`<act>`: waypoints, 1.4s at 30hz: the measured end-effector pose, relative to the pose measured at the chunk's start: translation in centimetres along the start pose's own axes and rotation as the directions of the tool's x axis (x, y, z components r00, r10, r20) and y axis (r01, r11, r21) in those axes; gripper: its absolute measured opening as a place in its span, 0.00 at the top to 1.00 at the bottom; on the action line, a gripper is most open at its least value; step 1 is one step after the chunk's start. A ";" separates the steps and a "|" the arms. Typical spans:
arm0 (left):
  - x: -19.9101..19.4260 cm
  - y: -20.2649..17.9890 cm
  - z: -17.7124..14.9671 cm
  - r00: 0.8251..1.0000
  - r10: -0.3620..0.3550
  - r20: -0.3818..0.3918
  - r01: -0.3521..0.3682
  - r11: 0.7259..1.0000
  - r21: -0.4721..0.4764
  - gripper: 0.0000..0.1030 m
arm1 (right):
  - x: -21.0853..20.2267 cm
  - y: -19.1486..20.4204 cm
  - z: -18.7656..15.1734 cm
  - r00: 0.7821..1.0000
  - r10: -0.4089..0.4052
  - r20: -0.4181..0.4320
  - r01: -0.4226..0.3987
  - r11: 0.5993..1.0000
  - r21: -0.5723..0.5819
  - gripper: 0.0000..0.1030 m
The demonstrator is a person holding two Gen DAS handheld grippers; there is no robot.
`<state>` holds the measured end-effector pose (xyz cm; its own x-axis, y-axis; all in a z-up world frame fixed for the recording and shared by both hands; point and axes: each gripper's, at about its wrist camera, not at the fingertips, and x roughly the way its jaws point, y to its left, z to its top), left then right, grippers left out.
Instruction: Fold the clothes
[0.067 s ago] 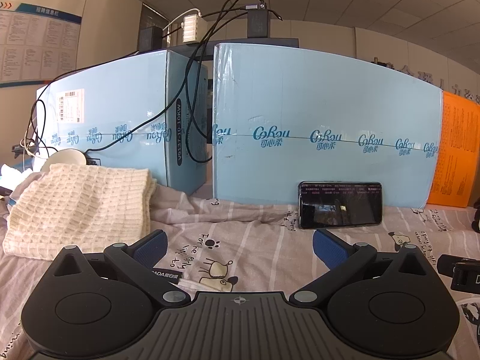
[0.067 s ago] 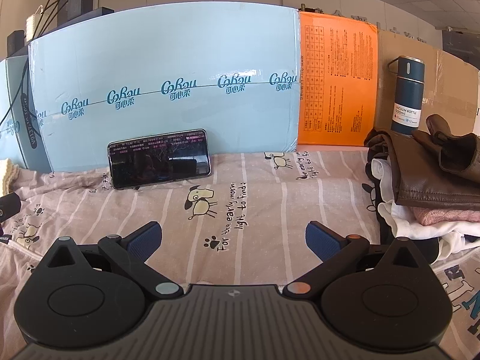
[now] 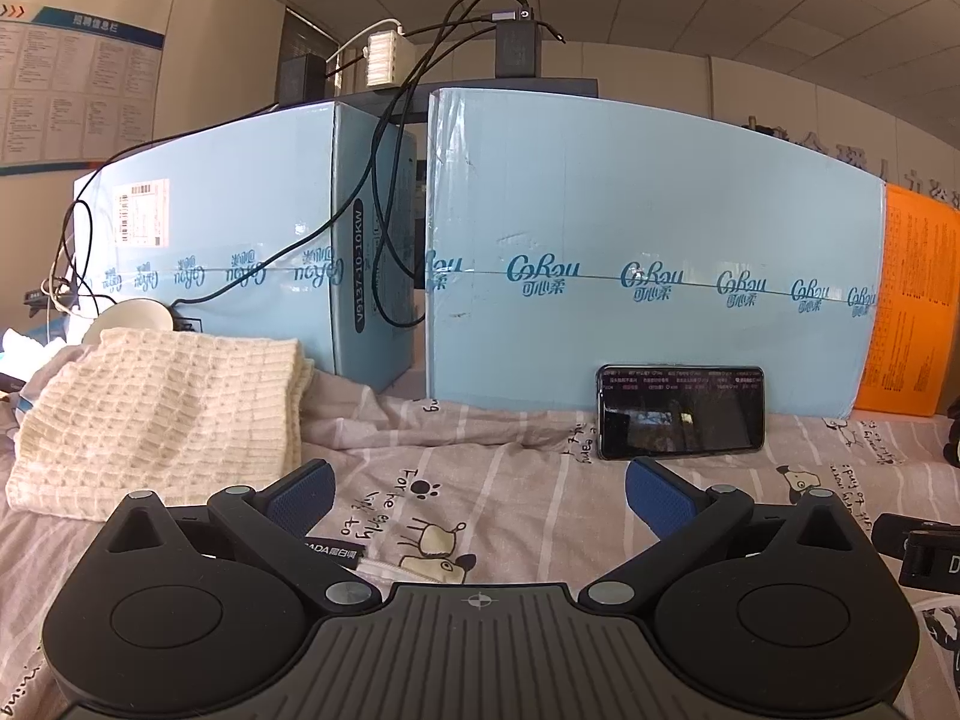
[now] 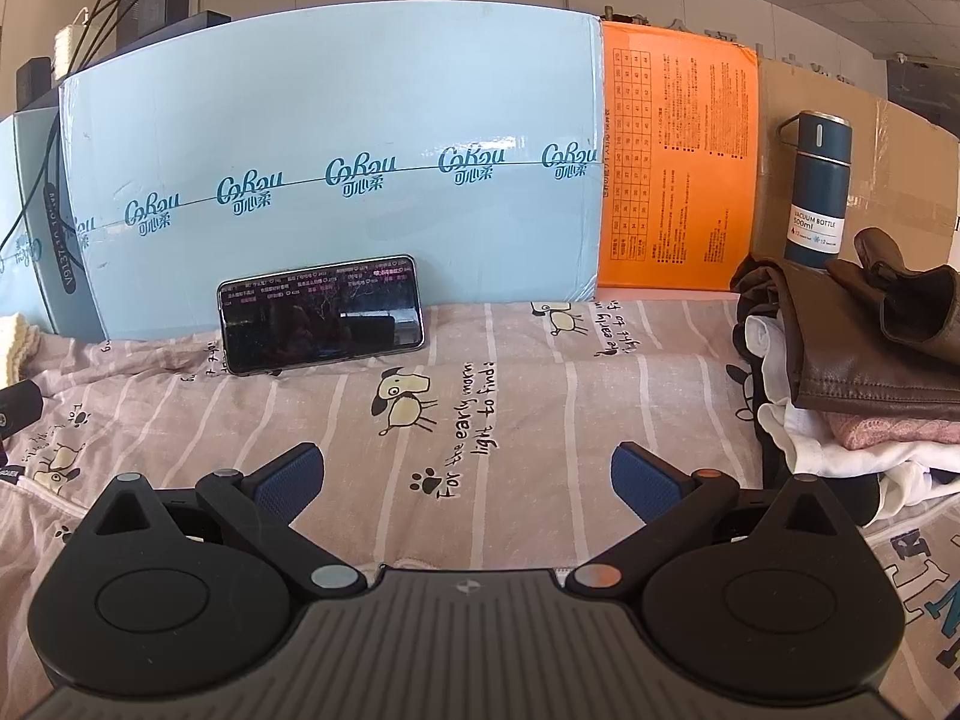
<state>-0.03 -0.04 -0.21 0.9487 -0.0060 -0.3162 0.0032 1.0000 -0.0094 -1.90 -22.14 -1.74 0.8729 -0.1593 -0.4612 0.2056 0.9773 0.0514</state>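
Observation:
A folded cream waffle-knit garment (image 3: 162, 414) lies at the far left of the striped cartoon bedsheet (image 3: 480, 480). My left gripper (image 3: 480, 495) is open and empty, low over the sheet to the right of that garment. A pile of clothes (image 4: 864, 384), brown leather on top of pink and white pieces, sits at the right. My right gripper (image 4: 465, 480) is open and empty over the sheet (image 4: 540, 372), left of the pile. A pale garment with blue letters (image 4: 924, 588) lies at the lower right, partly hidden by the gripper body.
Light blue cardboard boxes (image 3: 630, 252) and an orange box (image 4: 672, 162) wall off the back. A phone (image 3: 681, 411) leans against them, also in the right wrist view (image 4: 321, 312). A blue vacuum bottle (image 4: 819, 192) stands behind the pile. Cables (image 3: 384, 210) hang over the boxes.

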 end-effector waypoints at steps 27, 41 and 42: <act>0.5 0.3 0.2 1.000 0.005 -0.028 -0.006 1.000 -0.013 0.00 | 0.1 0.6 -0.6 1.000 0.014 -0.026 -0.014 1.000 -0.024 0.00; 0.9 0.5 -0.2 0.999 0.011 -0.035 -0.012 1.000 -0.016 0.00 | 0.6 0.4 -0.8 0.998 0.032 -0.055 -0.033 0.999 -0.020 0.00; 0.9 0.5 -0.3 0.999 0.011 -0.036 -0.011 1.000 -0.017 0.00 | 0.6 0.4 -0.8 0.998 0.033 -0.056 -0.034 0.999 -0.020 0.00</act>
<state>0.74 0.43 -0.76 0.9367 0.0043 -0.3501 -0.0127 0.9997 -0.0219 -1.66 -21.68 -2.73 0.8530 -0.1191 -0.5081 0.1667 0.9848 0.0490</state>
